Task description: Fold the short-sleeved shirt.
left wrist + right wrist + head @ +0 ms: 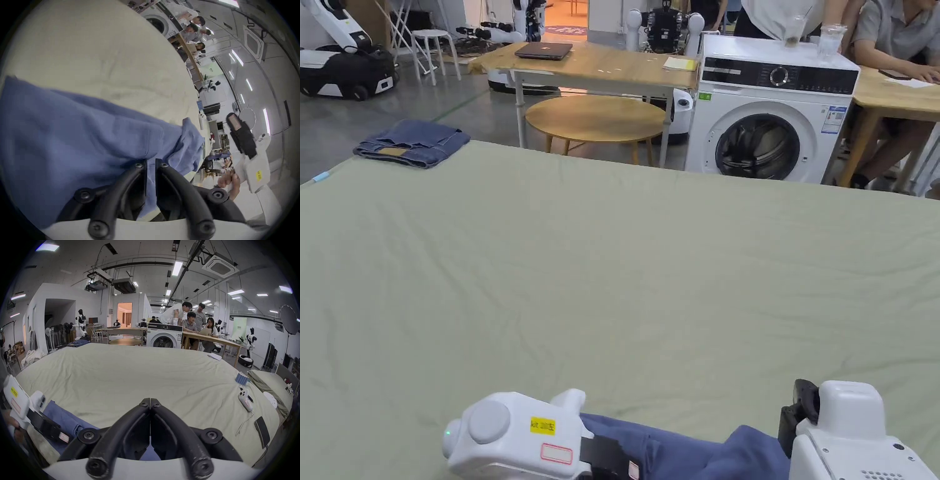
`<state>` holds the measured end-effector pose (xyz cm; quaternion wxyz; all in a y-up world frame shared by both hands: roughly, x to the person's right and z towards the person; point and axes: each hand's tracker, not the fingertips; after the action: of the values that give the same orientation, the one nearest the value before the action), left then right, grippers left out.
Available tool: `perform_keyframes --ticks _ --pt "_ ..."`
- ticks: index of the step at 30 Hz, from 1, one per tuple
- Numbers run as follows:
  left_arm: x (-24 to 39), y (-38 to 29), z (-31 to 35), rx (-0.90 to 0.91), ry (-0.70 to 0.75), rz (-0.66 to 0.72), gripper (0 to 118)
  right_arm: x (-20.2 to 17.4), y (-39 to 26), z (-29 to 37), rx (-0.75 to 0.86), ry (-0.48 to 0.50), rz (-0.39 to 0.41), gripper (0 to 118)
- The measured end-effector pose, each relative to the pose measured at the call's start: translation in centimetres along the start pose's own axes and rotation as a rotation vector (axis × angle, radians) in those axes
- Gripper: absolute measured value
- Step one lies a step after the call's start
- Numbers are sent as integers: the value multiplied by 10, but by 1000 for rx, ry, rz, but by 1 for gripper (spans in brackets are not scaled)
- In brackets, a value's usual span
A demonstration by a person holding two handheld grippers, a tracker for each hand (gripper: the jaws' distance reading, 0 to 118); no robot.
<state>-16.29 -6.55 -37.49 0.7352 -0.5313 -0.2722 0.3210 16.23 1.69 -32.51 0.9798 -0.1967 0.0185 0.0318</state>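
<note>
A blue short-sleeved shirt (700,453) lies bunched at the near edge of the pale green sheet (612,262). My left gripper (615,462) is at the shirt's left end. In the left gripper view its jaws (151,162) are shut on a fold of the shirt (73,138), and blue cloth fills the narrow gap. My right gripper (802,406) sits at the shirt's right end. In the right gripper view its jaws (150,402) are shut tip to tip with nothing between them, and the shirt (65,417) and left gripper (63,437) lie to its left. The left gripper view has the right gripper (233,121) raised beside the sheet's edge.
Folded jeans (412,142) rest on the far left corner of the sheet. A washing machine (769,119) and wooden tables stand beyond the far edge, with people at one table. A white controller (245,398), a dark phone (261,430) and a blue stack (241,378) lie along the sheet's right side.
</note>
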Motion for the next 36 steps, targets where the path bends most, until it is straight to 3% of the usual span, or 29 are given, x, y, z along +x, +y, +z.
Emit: perform_keyframes --ticks 3,8,10,14,18,24,27,28,29,30,32,34,36 --pt "-5 8 46 97 -31 -5 6 1 3 1 11 1 -3 0" --pt "-33 17 114 223 90 -10 8 -6 9 4 41 8 1 0" --pt "-48 17 130 231 108 7 19 -8 10 4 57 8 -3 0" --pt "-82 11 144 219 70 27 57 -13 15 10 92 9 -17 0" --pt "-102 0 129 184 4 60 58 -16 19 17 118 14 -27 0" --pt "-127 -5 82 95 -219 126 58 -17 22 20 117 14 -32 0" --pt "-147 0 74 168 -300 197 54 -18 23 24 116 10 -29 0" --pt "-147 0 71 164 -315 183 45 -19 23 25 116 9 -27 0" --pt "-142 -2 74 161 -296 170 21 -19 23 25 115 8 -24 0" --pt "-138 -2 73 166 -238 154 7 -19 23 25 113 6 -23 0" --pt "-135 -3 70 149 -124 143 5 -19 23 25 107 6 -23 0" --pt "-131 -4 77 175 -176 146 4 -19 23 27 105 4 -21 0" --pt "-120 -3 84 186 -137 116 3 -18 22 26 101 1 -13 0"
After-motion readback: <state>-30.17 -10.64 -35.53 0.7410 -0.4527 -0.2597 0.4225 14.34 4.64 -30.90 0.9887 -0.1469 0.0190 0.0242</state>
